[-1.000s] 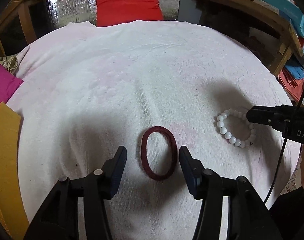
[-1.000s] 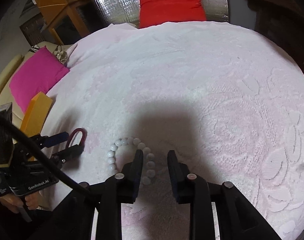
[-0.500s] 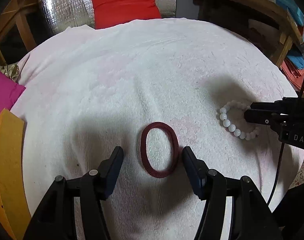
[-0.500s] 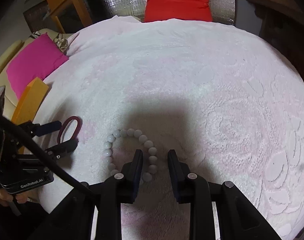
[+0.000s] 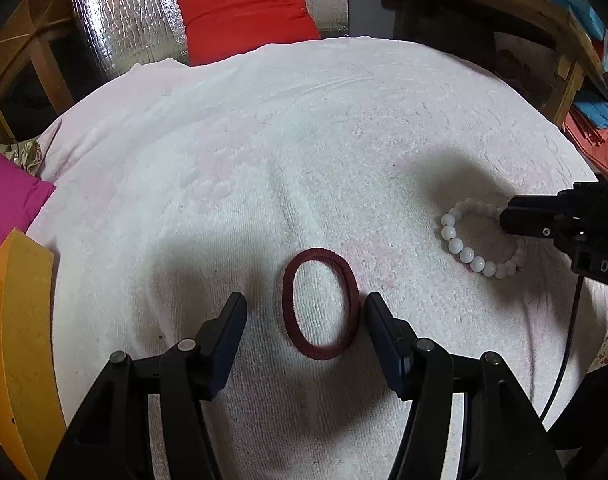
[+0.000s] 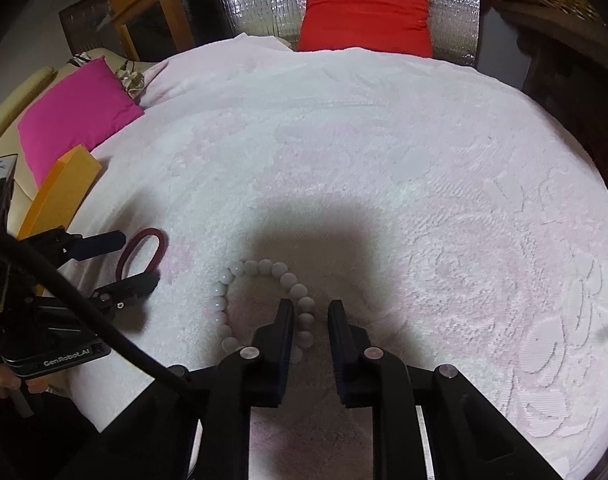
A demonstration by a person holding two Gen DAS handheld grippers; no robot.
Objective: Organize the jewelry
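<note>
1. A pale pink, textured terry cloth [image 5: 304, 140] covered the round surface, with a red cushion [image 5: 246, 10] against crinkled silver foil at the far side and a magenta cushion [image 6: 78, 114] off to the left.
2. The left gripper [image 5: 305, 312] hung low with its jaws wide apart, straddling the dark red ribbed elastic band [image 5: 320, 303], which lay flat on the cloth between the fingers and looked untouched.
3. The right gripper [image 6: 311, 318] had its jaws set narrowly apart, one finger inside the white beaded bracelet [image 6: 260, 304] and one outside, with the bead strand between them but not clamped.
4. Closing well probably meant squeezing slowly on one bead while avoiding the terry loops beneath.
5. The nearest beads were hidden behind the right fingers, so contact there could not be judged. No tray or box for the jewelry was visible.
</note>
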